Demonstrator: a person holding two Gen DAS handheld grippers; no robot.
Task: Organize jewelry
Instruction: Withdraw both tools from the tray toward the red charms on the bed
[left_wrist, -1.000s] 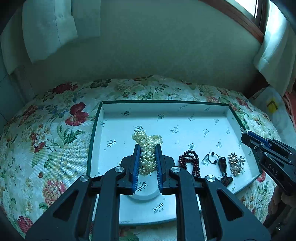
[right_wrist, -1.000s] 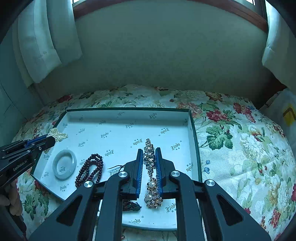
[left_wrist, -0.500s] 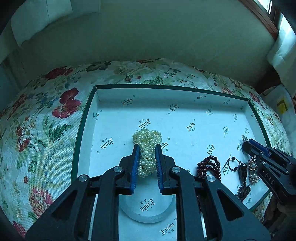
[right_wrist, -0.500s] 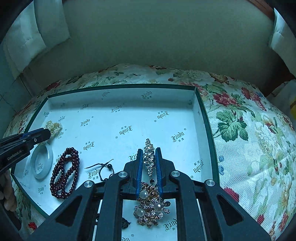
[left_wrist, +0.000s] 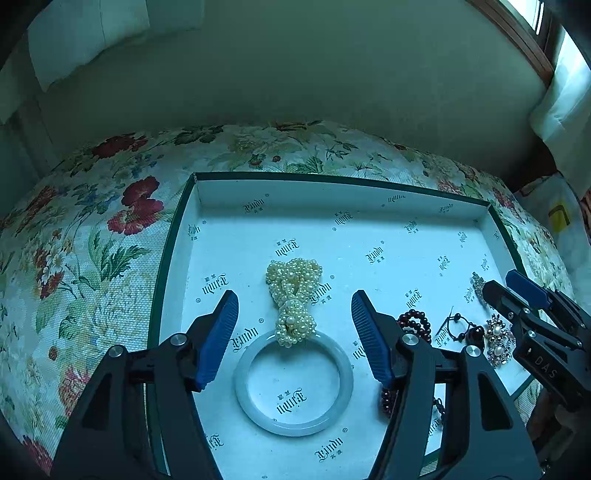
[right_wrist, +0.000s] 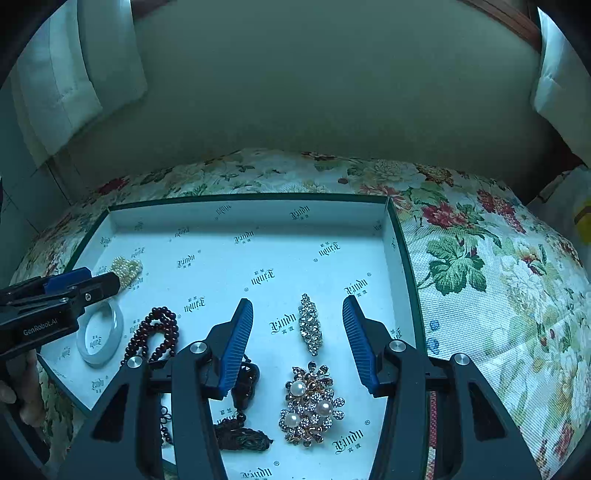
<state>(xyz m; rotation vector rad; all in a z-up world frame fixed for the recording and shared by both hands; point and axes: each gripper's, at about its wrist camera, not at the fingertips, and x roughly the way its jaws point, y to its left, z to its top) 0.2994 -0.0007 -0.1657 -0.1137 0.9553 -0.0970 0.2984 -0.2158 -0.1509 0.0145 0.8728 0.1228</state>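
Note:
A white tray (left_wrist: 221, 254) with a green rim lies on a floral cloth. My left gripper (left_wrist: 294, 310) is open, its jaws either side of a cream pearl bow (left_wrist: 293, 302) that lies in the tray, its near end on a pale jade bangle (left_wrist: 293, 384). My right gripper (right_wrist: 297, 317) is open around a narrow rhinestone clip (right_wrist: 310, 324) lying in the tray (right_wrist: 395, 258). A pearl-and-rhinestone brooch (right_wrist: 312, 406) lies just nearer. Dark red beads (right_wrist: 155, 334) and a dark tasselled pendant (right_wrist: 243, 384) lie to its left.
The tray sits on a floral-covered surface (right_wrist: 480, 288) against a plain wall. White curtains (right_wrist: 74, 74) hang at both upper corners. The other gripper shows at each view's edge (left_wrist: 535, 321), (right_wrist: 55, 299). The beads (left_wrist: 413, 323) and brooch (left_wrist: 498, 339) also show in the left wrist view.
Both grippers have opened. The left let go of the pearl bow, which now lies on the tray and bangle. The right let go of the rhinestone clip, now flat in the tray.

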